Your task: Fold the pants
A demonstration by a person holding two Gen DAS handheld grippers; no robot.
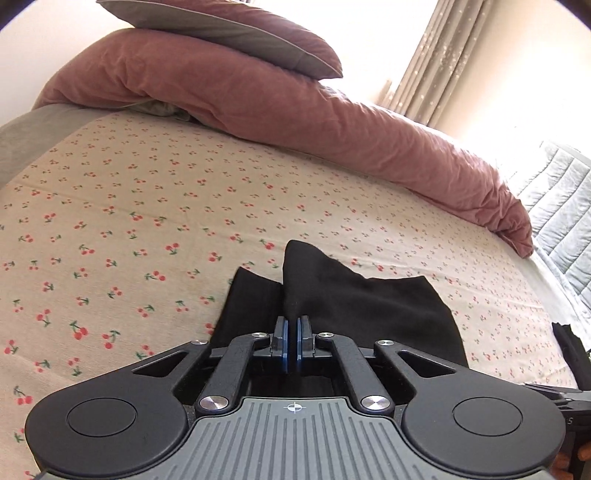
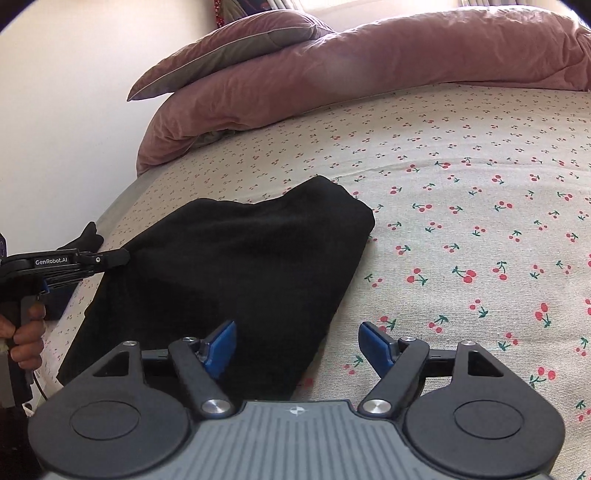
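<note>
Black pants (image 2: 229, 266) lie partly folded on the cherry-print bed sheet (image 2: 461, 206). My left gripper (image 1: 294, 325) is shut on an edge of the pants (image 1: 354, 299) and lifts the fabric into a ridge. In the right wrist view the left gripper (image 2: 123, 255) pinches the pants at their left side, near the bed's edge. My right gripper (image 2: 297, 343) is open and empty, its blue fingers (image 2: 223, 341) just above the near right edge of the pants.
A pink duvet (image 1: 295, 122) and a pink-grey pillow (image 1: 229, 33) lie piled along the far side of the bed. A quilted grey cover (image 1: 561, 206) is at the right, curtains (image 1: 436, 55) behind. A white wall (image 2: 66, 110) borders the bed's left edge.
</note>
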